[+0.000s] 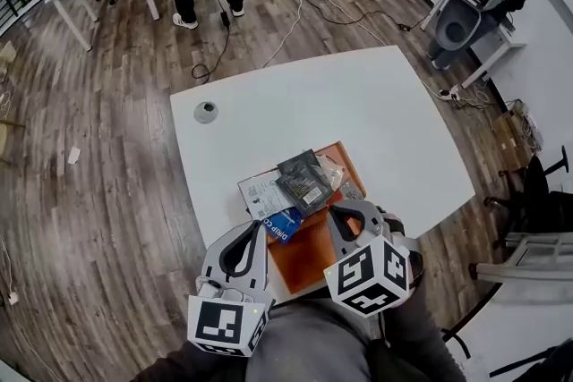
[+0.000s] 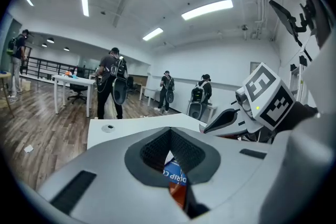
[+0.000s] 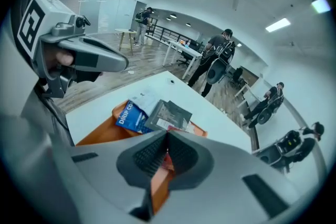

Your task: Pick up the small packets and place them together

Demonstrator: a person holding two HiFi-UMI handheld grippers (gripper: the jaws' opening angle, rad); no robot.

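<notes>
With the left gripper [image 1: 259, 225] and the right gripper [image 1: 344, 211] both clenched on nothing, the small packets [image 1: 303, 177] lay heaped on the orange tray [image 1: 309, 257] just beyond and below both fingertips, the heap's long axis slanting across them, its blue packet [image 1: 283, 224] nearest the left tips.

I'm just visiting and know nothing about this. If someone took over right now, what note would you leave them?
Left hand-held gripper: shut, empty, by the near end of the orange tray.
Right hand-held gripper: shut, empty, over the tray.
Things: the blue packet, white packet and dark packets lie overlapping at the tray's far end, on the white table.
Done: the packets appear gathered together.
Left: no stray packet shows on the table; probably just a final check.
</notes>
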